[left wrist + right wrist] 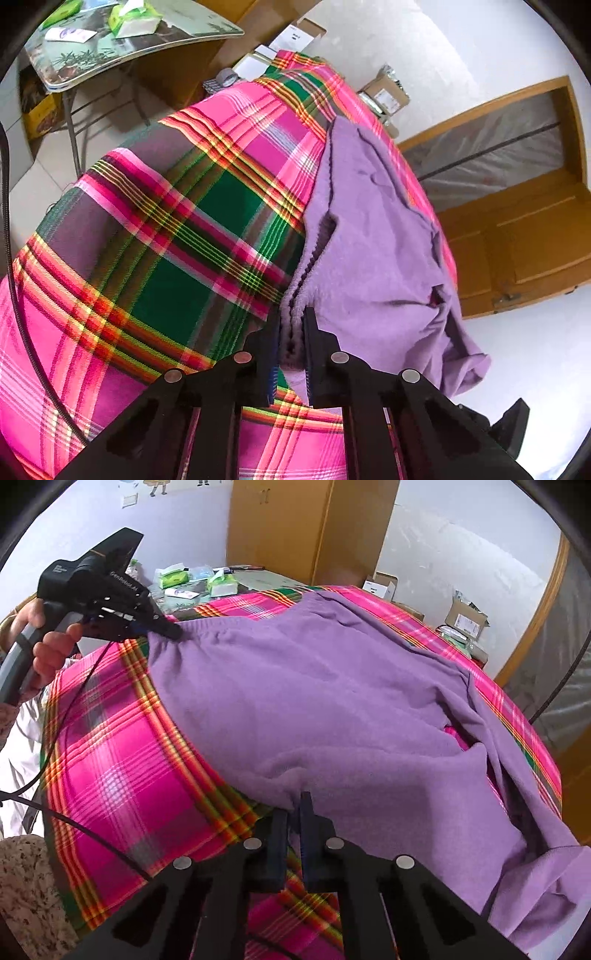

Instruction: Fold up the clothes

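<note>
A purple fleece garment (314, 701) lies spread on a table covered with a pink and green plaid cloth (122, 768). My right gripper (294, 806) is shut on the garment's near edge, and the fabric puckers between its fingers. At the far left corner, my left gripper (176, 632) pinches the gathered hem, held by a person's hand (48, 653). In the left wrist view, the left gripper (291, 328) is shut on the ribbed edge of the garment (369, 240), which runs away over the plaid cloth (166, 240). The garment's right side hangs over the table edge.
A side table (255, 578) with tissue packs (218, 583) stands behind the plaid cloth. Cardboard boxes (465, 618) sit on the floor at the right, and a wooden cabinet (295, 528) stands at the back. A black cable (92, 834) trails over the cloth's left edge.
</note>
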`<state>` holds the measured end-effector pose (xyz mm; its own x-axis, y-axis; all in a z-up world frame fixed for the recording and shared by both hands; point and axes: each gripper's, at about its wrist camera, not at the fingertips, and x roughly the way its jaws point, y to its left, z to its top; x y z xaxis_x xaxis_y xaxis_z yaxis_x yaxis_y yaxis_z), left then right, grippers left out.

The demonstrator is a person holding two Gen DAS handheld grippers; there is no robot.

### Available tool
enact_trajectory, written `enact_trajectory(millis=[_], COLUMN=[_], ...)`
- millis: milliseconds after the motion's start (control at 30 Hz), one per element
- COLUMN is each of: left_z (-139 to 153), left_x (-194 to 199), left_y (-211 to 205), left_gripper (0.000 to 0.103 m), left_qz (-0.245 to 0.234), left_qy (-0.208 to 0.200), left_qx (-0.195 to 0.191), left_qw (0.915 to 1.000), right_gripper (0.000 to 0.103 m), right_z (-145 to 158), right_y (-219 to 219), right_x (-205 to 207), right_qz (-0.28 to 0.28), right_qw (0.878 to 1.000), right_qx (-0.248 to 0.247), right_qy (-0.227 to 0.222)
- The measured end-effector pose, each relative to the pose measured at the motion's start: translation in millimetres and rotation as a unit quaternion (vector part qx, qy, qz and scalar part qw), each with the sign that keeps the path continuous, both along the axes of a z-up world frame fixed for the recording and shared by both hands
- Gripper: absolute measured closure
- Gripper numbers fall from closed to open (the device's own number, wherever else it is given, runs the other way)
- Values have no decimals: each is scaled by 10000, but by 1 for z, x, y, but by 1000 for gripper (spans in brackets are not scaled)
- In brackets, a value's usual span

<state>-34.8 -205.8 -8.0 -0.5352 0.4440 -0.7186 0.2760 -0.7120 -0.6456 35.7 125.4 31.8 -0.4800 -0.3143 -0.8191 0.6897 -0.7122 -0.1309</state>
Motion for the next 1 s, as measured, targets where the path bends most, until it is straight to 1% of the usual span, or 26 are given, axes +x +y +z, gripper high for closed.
enact_trajectory(millis=[267,500,667,833,1000], left_z=[7,12,13,0,-6], left_x=[7,14,20,22,23], left_y=[-10,-28,-41,-45,-42], left_gripper=[92,92,92,92,91], left_qz=[107,347,494,561,547], left_qy=[97,146,210,3,-58], left_qx=[-85,-131,-231,-286,-423], left_qw=[9999,9992,9983,9980,9976], right_gripper=[98,98,98,98,97], right_z=[10,14,19,4,-6], right_y=[-3,-15,-25,-32,-30], right_x=[25,38,44,42,38], right_qz=[170,324,439,429,381], right_qw=[9997,9978,9956,9943,9935], right_qx=[-179,-513,-739,-772,-765], right_qy=[-68,-274,-375,-595,-758])
